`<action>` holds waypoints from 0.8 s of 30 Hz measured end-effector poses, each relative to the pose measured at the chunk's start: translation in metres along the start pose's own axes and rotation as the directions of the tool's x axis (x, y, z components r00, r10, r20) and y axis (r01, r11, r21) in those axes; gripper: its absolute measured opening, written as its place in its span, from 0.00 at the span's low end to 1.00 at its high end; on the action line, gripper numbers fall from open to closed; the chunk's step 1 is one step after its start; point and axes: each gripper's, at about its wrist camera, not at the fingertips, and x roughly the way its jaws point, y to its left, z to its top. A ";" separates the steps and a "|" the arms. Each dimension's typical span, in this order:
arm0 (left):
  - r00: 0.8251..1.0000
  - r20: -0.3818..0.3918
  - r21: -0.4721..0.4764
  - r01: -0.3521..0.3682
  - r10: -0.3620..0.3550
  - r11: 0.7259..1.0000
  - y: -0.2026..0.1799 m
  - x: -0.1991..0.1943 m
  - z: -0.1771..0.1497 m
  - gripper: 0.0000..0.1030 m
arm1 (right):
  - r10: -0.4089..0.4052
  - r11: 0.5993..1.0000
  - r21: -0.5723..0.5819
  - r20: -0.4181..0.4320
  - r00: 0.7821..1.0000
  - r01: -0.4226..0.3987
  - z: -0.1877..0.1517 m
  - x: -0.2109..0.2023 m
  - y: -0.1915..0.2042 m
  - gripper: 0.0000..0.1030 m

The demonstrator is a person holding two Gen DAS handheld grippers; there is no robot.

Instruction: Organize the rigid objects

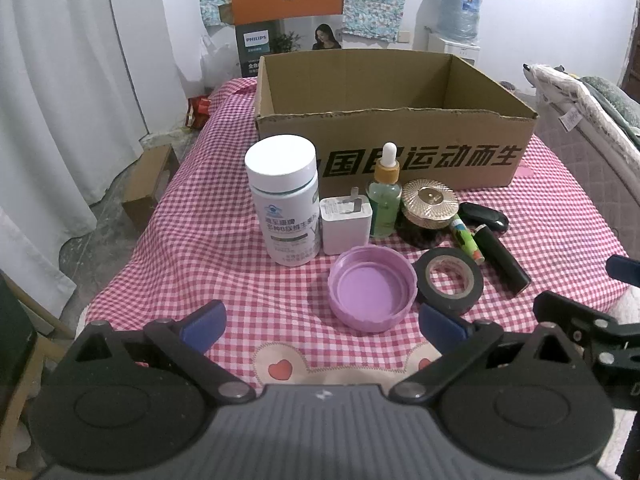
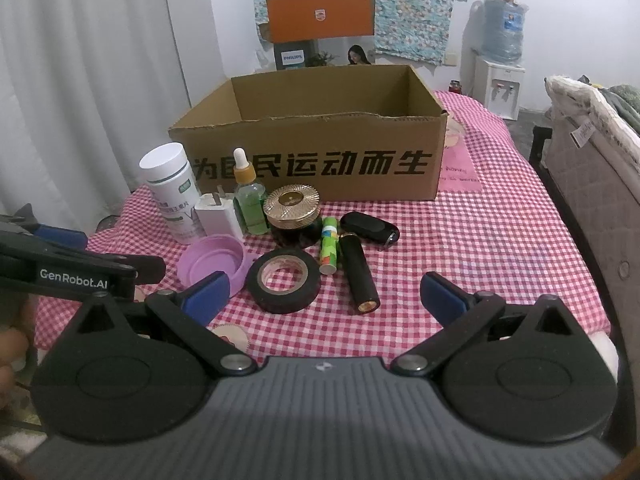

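I see my left gripper (image 1: 322, 326) wide open, holding nothing, just in front of the purple lid (image 1: 372, 289). My right gripper (image 2: 324, 294) is wide open too, near the black tape roll (image 2: 285, 280). All the little things sit on the checked surface (image 1: 224, 248) in front of the big cardboard box (image 1: 394, 120): a white bottle (image 1: 285, 200), a white charger (image 1: 346, 225), a green dropper bottle (image 1: 385, 200), a gold-lid jar (image 1: 429, 208) and a black tube (image 2: 359, 276).
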 end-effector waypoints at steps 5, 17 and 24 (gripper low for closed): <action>1.000 0.001 -0.001 -0.002 0.002 1.000 0.001 0.000 0.000 1.00 | 0.004 1.000 0.001 0.001 1.000 -0.004 0.000 0.000 0.001 0.99; 1.000 -0.006 -0.002 -0.005 0.005 1.000 0.002 0.000 -0.001 1.00 | 0.010 1.000 0.001 0.004 1.000 -0.010 0.000 0.000 0.001 0.99; 1.000 -0.011 -0.002 -0.007 0.007 1.000 0.001 0.000 -0.001 1.00 | 0.011 1.000 0.002 0.004 1.000 -0.011 0.000 0.000 0.001 0.99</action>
